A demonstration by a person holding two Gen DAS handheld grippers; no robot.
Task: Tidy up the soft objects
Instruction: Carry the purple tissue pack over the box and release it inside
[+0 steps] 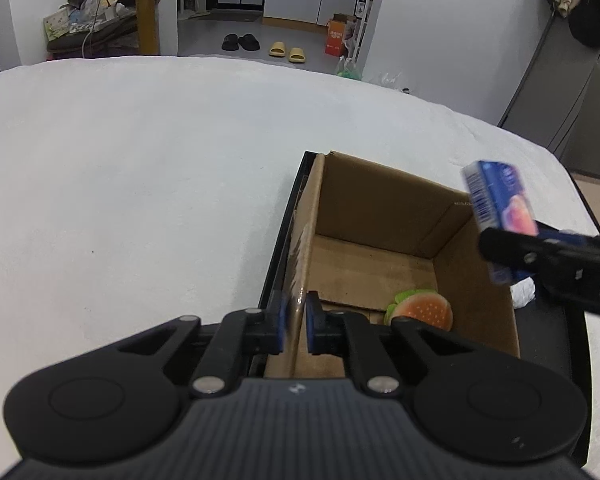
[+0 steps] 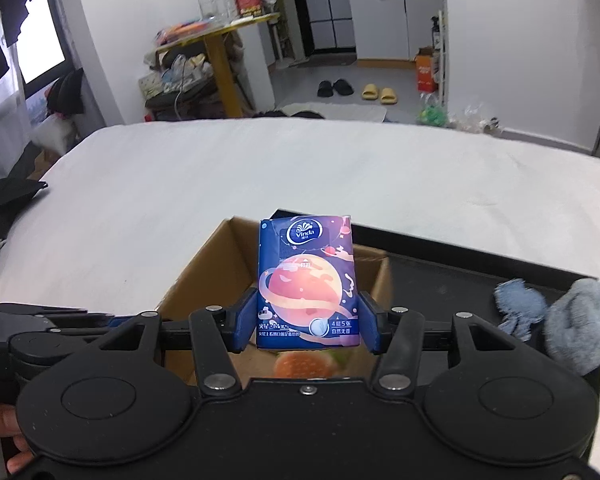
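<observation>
An open cardboard box (image 1: 380,208) stands on a black tray on the white bed. My left gripper (image 1: 296,320) is shut on the box's left wall, with the blue pads pressing on either side of the cardboard. A plush burger (image 1: 424,308) lies on the box floor at the near corner. My right gripper (image 2: 308,320) is shut on a blue tissue pack (image 2: 306,280) with a planet print, held upright above the box (image 2: 204,272). The left wrist view shows that pack (image 1: 500,208) over the box's right wall. The burger (image 2: 304,364) shows blurred below the pack.
The black tray (image 2: 460,248) stretches right of the box and carries two blue-grey fluffy cloths (image 2: 580,320). White bedding (image 1: 140,180) spreads to the left and beyond. A hand (image 2: 0,420) shows at the bottom left. Slippers and furniture stand on the floor past the bed.
</observation>
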